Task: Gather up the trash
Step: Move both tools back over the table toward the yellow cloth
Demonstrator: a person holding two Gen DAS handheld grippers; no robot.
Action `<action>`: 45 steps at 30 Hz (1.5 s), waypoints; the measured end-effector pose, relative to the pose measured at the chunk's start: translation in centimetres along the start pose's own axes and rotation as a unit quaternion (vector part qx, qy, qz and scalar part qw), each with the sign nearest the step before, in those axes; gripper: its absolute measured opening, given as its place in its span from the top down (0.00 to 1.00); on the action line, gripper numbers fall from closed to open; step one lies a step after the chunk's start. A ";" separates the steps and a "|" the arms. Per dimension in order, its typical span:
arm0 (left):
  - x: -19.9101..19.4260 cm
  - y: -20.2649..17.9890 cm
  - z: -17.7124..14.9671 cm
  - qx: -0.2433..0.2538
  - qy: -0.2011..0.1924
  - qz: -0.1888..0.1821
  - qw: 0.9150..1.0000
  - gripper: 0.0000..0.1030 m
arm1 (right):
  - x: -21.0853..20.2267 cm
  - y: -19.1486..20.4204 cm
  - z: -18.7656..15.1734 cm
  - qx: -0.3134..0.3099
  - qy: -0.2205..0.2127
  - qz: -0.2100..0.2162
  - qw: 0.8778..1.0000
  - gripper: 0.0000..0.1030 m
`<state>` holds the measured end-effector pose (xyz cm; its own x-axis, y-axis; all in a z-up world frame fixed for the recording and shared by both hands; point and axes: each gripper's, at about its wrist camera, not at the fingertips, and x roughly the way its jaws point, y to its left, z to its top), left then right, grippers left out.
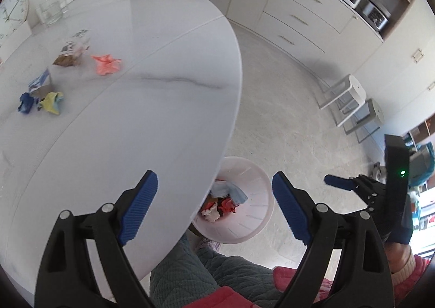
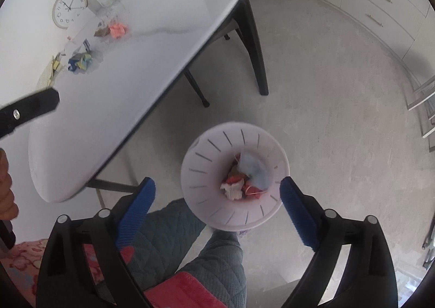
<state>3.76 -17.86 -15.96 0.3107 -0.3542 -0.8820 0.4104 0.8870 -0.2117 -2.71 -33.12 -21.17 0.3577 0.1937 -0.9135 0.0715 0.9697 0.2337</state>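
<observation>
A white bin (image 2: pixel 246 215) stands on the floor beside the table and holds crumpled red, white and blue trash (image 2: pixel 244 179); it also shows in the left wrist view (image 1: pixel 254 215), partly under the table edge. My right gripper (image 2: pixel 217 194) is open and empty, right above the bin. My left gripper (image 1: pixel 214 188) is open and empty over the table's near edge. On the white table (image 1: pixel 122 131) lie a crumpled orange paper (image 1: pixel 106 64), a brown wrapper (image 1: pixel 68 56), a blue scrap (image 1: pixel 25 103) and a yellow scrap (image 1: pixel 51 103).
A clock (image 1: pixel 12 13) and a glass jug (image 1: pixel 53 9) stand at the table's far side. A dark chair (image 2: pixel 250 44) is tucked under the table. Stools (image 1: pixel 350 99) and drawers (image 1: pixel 301 20) line the wall. The person's legs (image 2: pixel 190 248) are below the grippers.
</observation>
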 end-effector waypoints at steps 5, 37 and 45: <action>-1.8 2.2 0.3 -0.023 -0.029 0.027 0.999 0.08 | -1.7 2.0 3.5 -0.025 -0.034 0.001 0.999 0.03; 3.0 24.4 7.4 -0.226 -0.036 0.124 0.966 0.08 | 8.7 18.4 24.1 -0.166 -0.024 0.040 0.985 0.03; 6.6 26.2 8.2 -0.255 -0.013 0.142 0.956 0.08 | 12.0 18.9 25.8 -0.169 0.006 0.041 0.985 0.03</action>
<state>23.57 0.62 -23.85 0.3719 -0.0790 -0.9249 -0.1631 0.9753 -0.1489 26.99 -16.31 -19.14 0.3382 0.2733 -0.9005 -0.2713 0.9446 0.1848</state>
